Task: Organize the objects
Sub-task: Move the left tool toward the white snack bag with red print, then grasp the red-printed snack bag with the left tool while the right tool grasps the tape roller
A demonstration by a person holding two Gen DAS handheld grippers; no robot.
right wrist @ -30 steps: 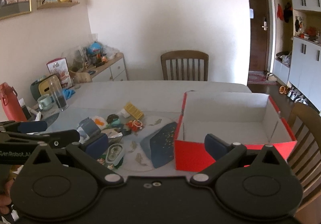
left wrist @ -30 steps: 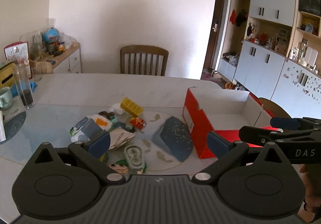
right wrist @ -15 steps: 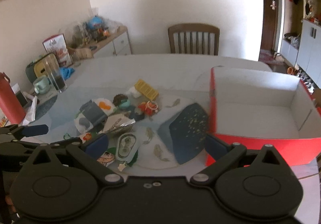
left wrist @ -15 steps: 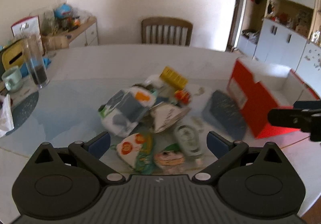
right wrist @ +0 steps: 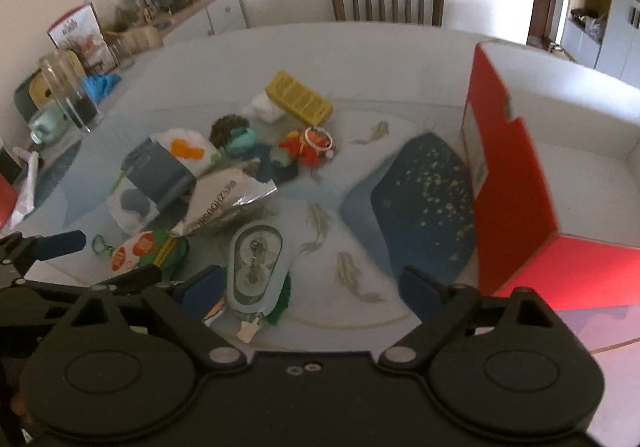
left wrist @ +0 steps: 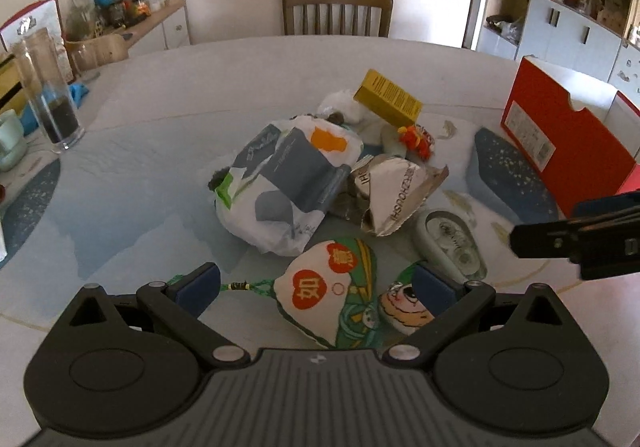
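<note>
Table [left wrist: 160, 175] w/ red box [right wrist: 516, 183] at right, clutter pile centre. Embroidered pouch [left wrist: 336, 291] sits btwn wide-open left tongs [left wrist: 316, 287], untouched. Right tongs [right wrist: 312, 287] closing, nothing gripped, over grey tape case [right wrist: 256, 263].

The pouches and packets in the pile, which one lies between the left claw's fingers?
The green embroidered pouch with red apple shapes, nearest the left claw; the white bag and silver foil packet lie farther back.

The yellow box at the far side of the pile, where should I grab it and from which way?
Grip the yellow box across its two long sides, near the middle, coming down from above. It is long and narrow and appears propped at a tilt on the pile, so its top and sides are exposed. The end by the white wad is crowded; stay clear of it.
</note>
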